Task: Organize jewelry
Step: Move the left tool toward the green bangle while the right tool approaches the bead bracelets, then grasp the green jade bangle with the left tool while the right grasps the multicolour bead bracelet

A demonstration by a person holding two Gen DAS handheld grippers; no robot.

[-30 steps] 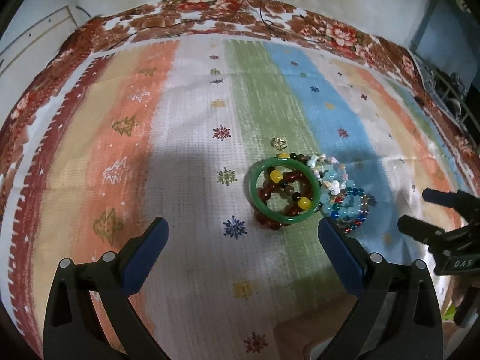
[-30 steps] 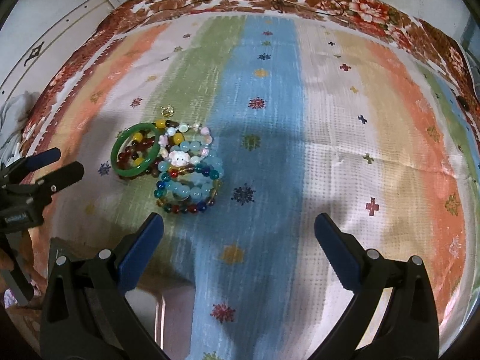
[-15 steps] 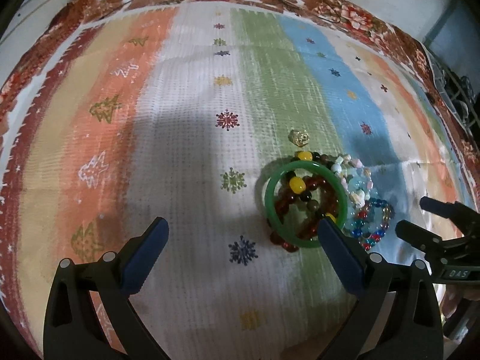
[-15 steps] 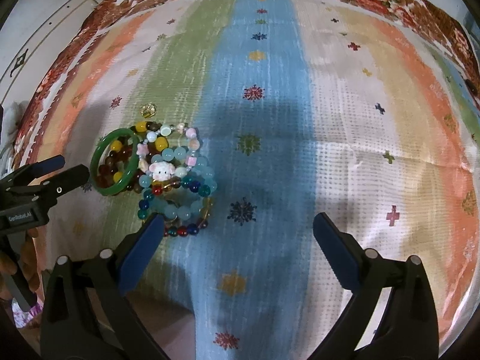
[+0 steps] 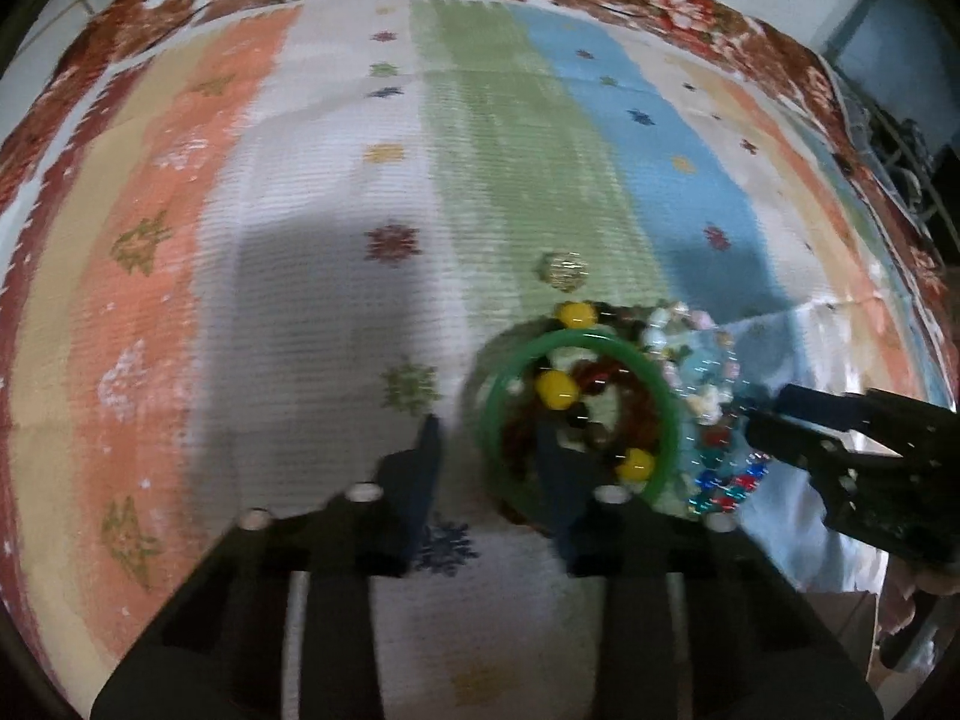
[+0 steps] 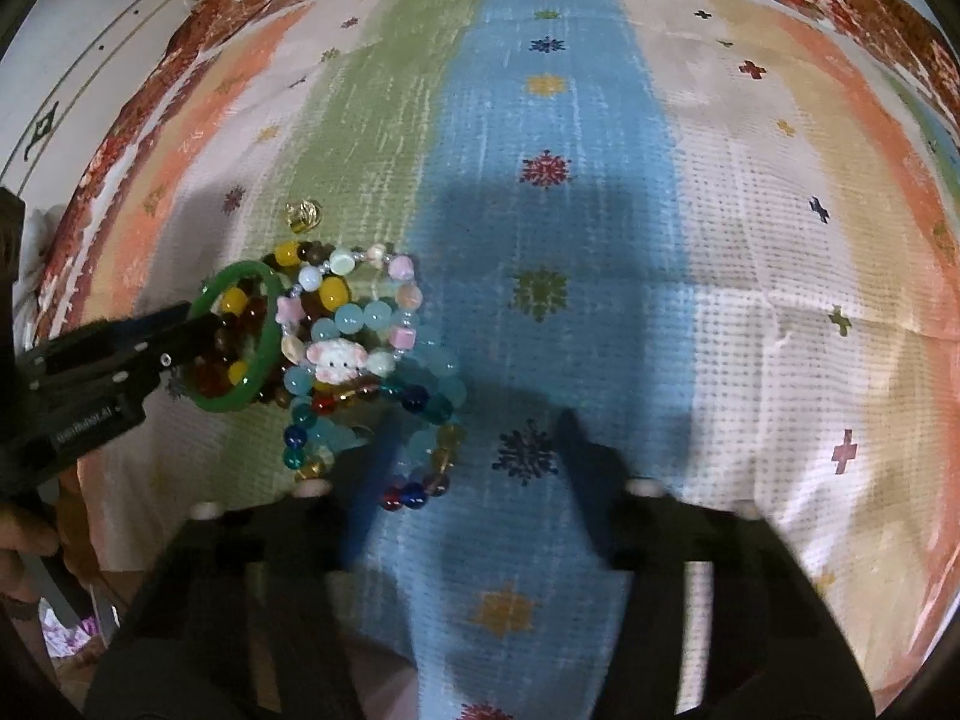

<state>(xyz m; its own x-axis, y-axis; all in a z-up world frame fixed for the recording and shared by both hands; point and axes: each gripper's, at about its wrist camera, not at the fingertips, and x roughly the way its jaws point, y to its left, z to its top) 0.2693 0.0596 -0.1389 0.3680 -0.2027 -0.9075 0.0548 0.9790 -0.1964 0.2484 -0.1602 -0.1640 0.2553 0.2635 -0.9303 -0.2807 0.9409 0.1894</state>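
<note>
Your left claw (image 5: 489, 456) straddled the green bangle's (image 5: 663, 387) near rim, half-closed; beside the bangle, your right claw (image 6: 474, 450) hung released over beaded bracelets (image 6: 372, 372).

The left tongs (image 5: 489, 468) reach forward and low with a narrow gap between their jaws. The right tongs (image 6: 474, 468) sit alongside, jaws partly apart with a wider gap. Both views blur.

— Where's the bangle (image 5: 577, 414)?
— On the cloth (image 5: 336, 276), around the left gripper's (image 5: 489, 456) right finger, over a bead bracelet (image 5: 600, 396).
— And the other bracelets (image 6: 372, 384)?
— Just right of it, ahead-left of the right gripper (image 6: 474, 450); a lone bead (image 6: 303, 214) lies beyond.
</note>
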